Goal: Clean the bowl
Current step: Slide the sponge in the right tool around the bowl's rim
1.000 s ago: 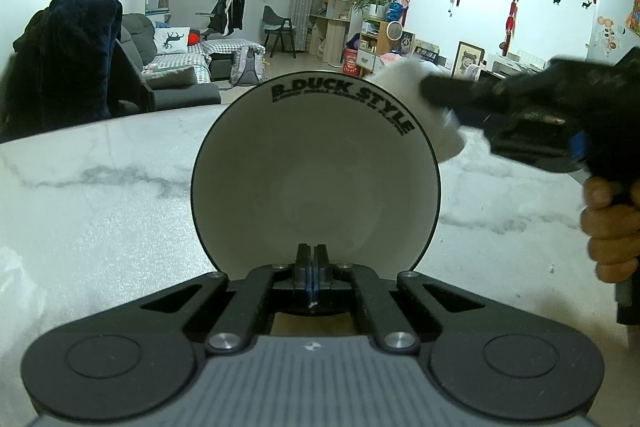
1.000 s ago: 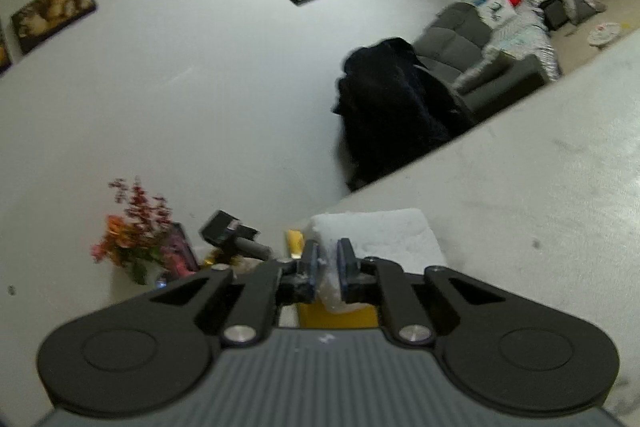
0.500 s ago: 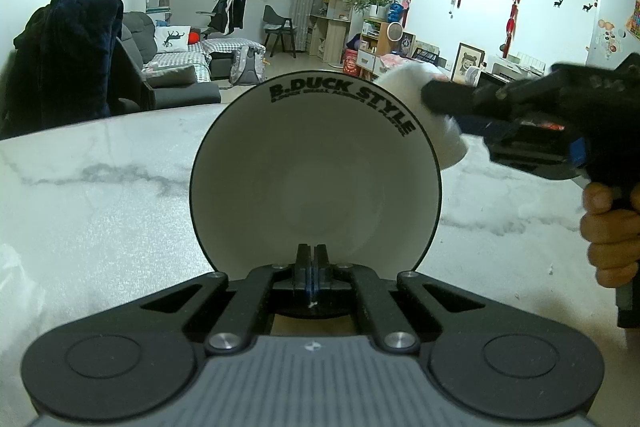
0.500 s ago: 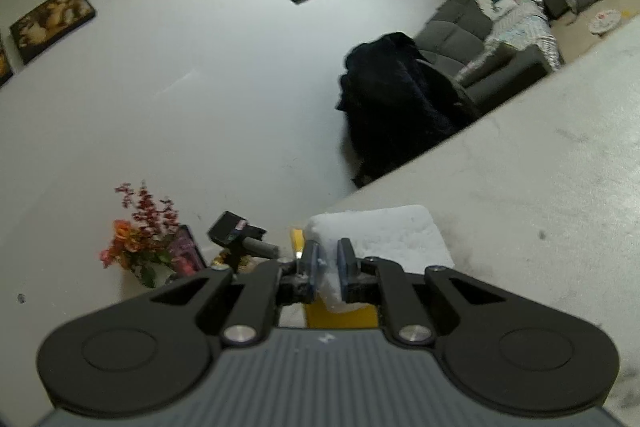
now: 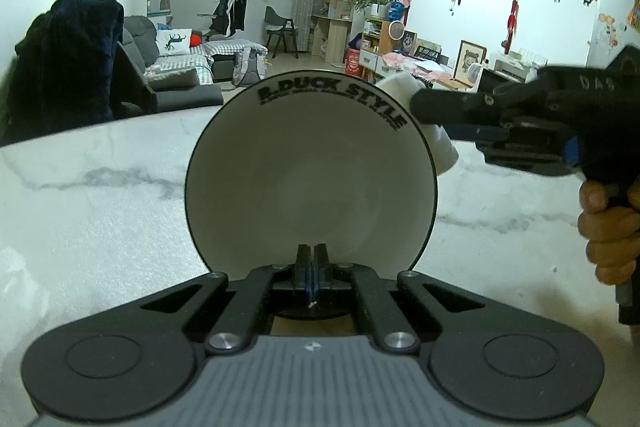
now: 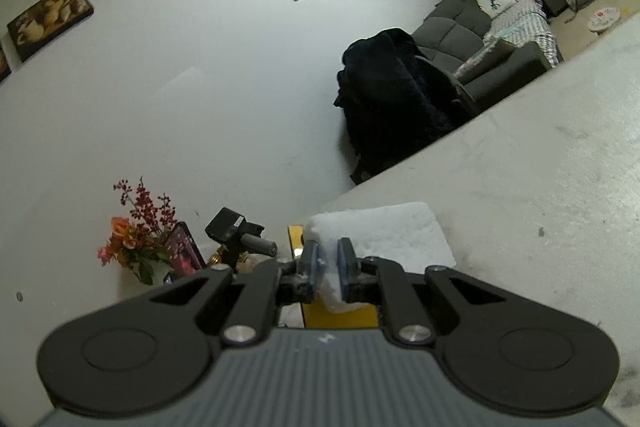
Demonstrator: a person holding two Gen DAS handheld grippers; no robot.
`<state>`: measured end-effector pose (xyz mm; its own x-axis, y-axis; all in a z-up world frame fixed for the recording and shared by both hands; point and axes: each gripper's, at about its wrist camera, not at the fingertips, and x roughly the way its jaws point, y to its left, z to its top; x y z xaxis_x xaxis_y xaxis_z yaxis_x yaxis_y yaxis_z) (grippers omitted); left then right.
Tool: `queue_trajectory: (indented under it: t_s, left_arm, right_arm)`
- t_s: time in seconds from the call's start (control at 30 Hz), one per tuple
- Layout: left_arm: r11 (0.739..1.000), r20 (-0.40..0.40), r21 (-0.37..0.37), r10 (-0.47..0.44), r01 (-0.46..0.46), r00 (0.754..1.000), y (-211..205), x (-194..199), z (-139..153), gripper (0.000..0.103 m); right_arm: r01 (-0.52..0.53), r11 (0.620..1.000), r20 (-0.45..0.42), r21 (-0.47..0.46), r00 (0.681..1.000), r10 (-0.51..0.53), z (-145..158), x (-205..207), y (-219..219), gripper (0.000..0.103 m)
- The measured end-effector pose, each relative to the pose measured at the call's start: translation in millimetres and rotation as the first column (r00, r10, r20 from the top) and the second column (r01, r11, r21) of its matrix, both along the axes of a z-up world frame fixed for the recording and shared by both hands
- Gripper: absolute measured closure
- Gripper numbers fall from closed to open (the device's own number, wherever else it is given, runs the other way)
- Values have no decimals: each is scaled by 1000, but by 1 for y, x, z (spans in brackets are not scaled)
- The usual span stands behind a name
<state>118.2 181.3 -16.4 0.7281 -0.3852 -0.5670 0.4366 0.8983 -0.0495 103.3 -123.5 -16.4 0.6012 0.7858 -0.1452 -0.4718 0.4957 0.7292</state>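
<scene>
A white bowl (image 5: pixel 310 179) with a black rim and the print "B.DUCK STYLE" stands tilted on edge over the marble table (image 5: pixel 100 187), its inside facing my left camera. My left gripper (image 5: pixel 311 251) is shut on the bowl's near rim. My right gripper (image 5: pixel 416 105) comes in from the right, held by a person's hand (image 5: pixel 608 227), and is shut on a white sponge (image 5: pixel 442 147) that lies against the bowl's upper right rim, partly behind it. In the right wrist view the sponge (image 6: pixel 380 231) sticks out past the gripper (image 6: pixel 327 247), pinched between the pads. The bowl is out of that view.
A chair draped with a dark coat (image 5: pixel 68 67) stands at the table's far left edge. In the right wrist view a vase of flowers (image 6: pixel 136 247), a small black device (image 6: pixel 232 231) and a yellow shape (image 6: pixel 340 315) lie below the sponge. The table's edge (image 6: pixel 440 143) runs diagonally.
</scene>
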Motion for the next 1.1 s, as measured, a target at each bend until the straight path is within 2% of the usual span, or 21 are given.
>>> queue_trajectory:
  t_s: [0.17,0.33,0.53,0.77,1.1]
  left_arm:
    - [989,40,136,-55,49,998,-18,-2,3,103]
    - [979,35,188,-88,79,996,-19,4,4,101]
    - [984,29,163,-73,67,997,-1,9,-2,101]
    - [987,66,147,-74,64,995,11,5,-7,101]
    - [995,42,90,-56,52,998,21,7,-3,100]
  right_arm:
    - [10,999,4,-30,1000,-9,5,-1,3,91]
    - [14,998,14,-63,1000,-13,9,-1,8,91]
    - [24,994,34,-111,999,-20,19,1,21,91]
    - [27,993,66,-114,998,-20,27,-1,39,91]
    - [23,995,86,-100,996,-15,27,-5,47,91]
